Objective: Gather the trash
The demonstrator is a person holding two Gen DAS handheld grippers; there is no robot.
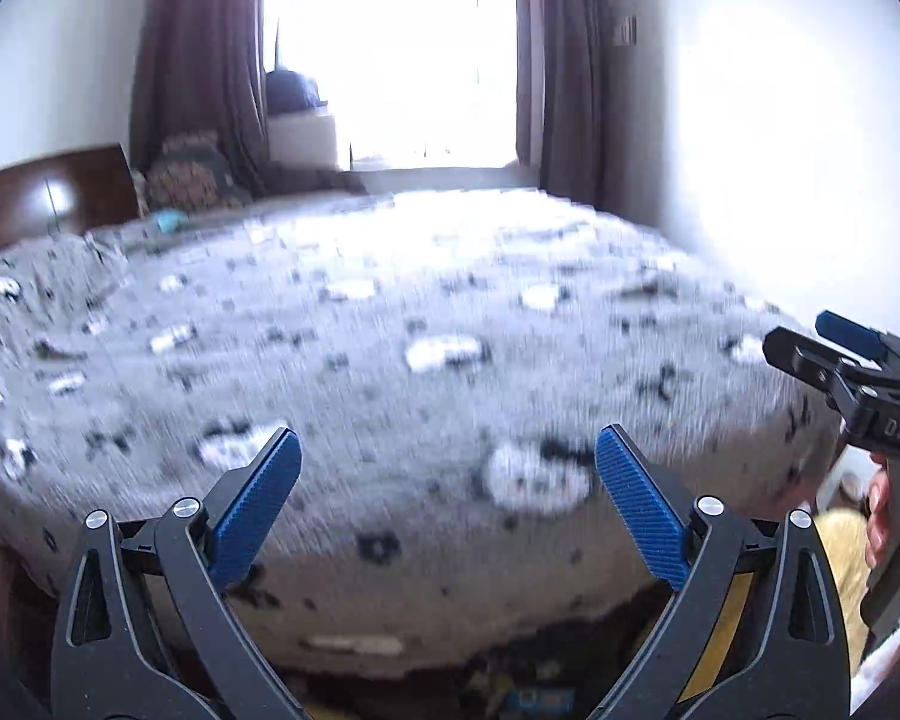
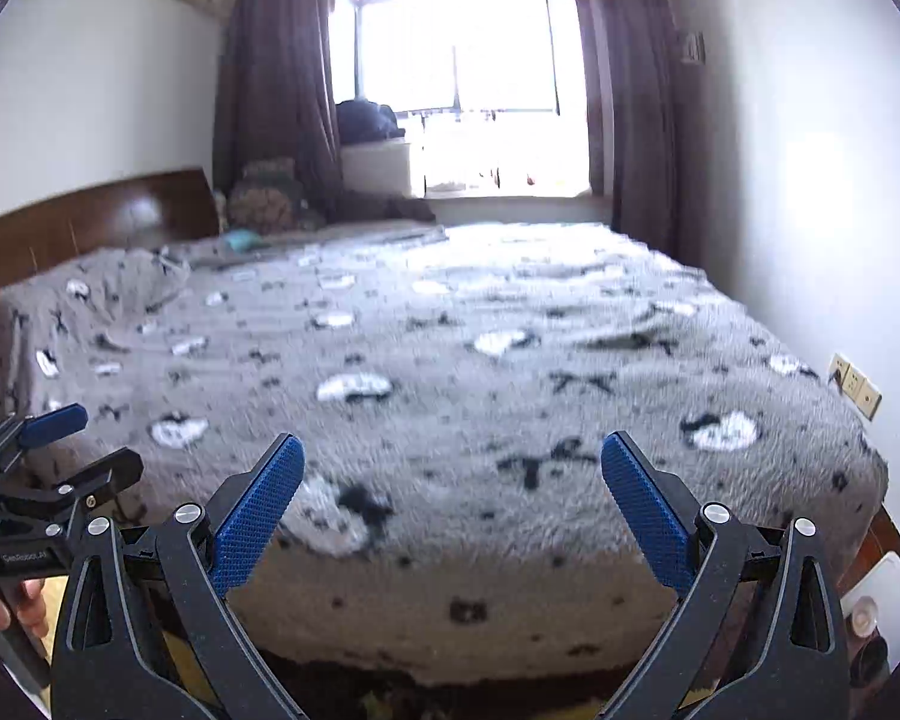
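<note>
My left gripper [image 1: 447, 456] is open and empty, held above the near edge of a bed with a grey patterned blanket [image 1: 390, 324]. My right gripper [image 2: 450, 462] is open and empty too, over the same near edge of the blanket [image 2: 450, 348]. Each gripper shows in the other's view: the right one at the right edge [image 1: 834, 342], the left one at the left edge [image 2: 84, 438]. A small teal object [image 2: 240, 238] lies far back on the bed near the headboard; it also shows in the left wrist view [image 1: 168, 220]. I cannot tell what it is.
A brown wooden headboard [image 2: 90, 216] stands at the far left. A bright window [image 2: 468, 90] with dark curtains is at the back, with a white box [image 2: 378, 168] and a dark bundle on it. A white wall [image 2: 810, 180] with sockets [image 2: 855, 385] runs along the right. Items lie on the floor under the bed's edge.
</note>
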